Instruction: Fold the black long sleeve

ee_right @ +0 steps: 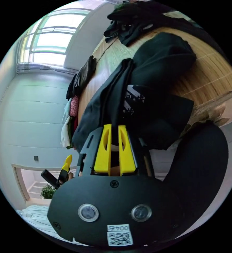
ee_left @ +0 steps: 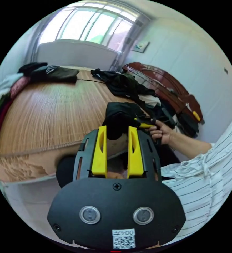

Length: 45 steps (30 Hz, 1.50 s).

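Yellow-jawed left gripper (ee_left: 117,131) pinches a bunch of the black long-sleeve shirt (ee_left: 121,116) near the wooden tabletop's (ee_left: 50,110) front edge; right gripper (ee_right: 114,133) clamps its hanging fold (ee_right: 147,105); likely spreading it flat comes next.

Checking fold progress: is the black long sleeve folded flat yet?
No. The black long sleeve hangs bunched, pinched by the right gripper.

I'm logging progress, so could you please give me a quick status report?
Left gripper shut on black long sleeve. Right gripper shut on it too. Garment bunched, lifted over wooden bed surface. Clothes pile beyond.
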Each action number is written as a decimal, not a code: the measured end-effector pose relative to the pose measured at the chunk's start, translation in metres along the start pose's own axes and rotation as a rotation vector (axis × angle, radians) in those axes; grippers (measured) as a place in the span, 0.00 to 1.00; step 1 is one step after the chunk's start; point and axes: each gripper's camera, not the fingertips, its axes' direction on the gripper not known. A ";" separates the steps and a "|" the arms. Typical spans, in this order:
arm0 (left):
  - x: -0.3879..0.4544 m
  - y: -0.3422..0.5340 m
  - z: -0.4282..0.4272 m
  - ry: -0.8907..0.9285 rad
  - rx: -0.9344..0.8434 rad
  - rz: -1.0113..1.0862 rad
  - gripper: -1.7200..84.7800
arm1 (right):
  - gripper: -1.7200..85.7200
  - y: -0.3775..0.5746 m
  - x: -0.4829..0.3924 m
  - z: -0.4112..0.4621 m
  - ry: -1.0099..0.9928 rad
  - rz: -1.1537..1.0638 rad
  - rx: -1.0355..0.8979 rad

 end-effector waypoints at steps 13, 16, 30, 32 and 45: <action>0.036 -0.103 0.068 -0.066 -0.129 0.121 0.06 | 0.05 0.047 -0.011 -0.140 -0.066 -0.234 0.207; -0.002 -0.110 0.029 0.218 -0.004 -0.119 0.05 | 0.05 0.053 0.013 -0.174 0.022 -0.215 0.286; -0.174 -0.054 -0.044 0.447 0.256 -0.838 0.04 | 0.06 0.055 0.104 -0.192 0.293 -0.006 0.373; -0.171 -0.055 -0.045 0.456 0.244 -0.813 0.04 | 0.07 0.049 0.118 -0.187 0.302 0.025 0.322; -0.125 -0.094 -0.058 0.489 0.215 -0.657 0.04 | 0.17 0.031 0.175 -0.201 -0.217 0.168 0.204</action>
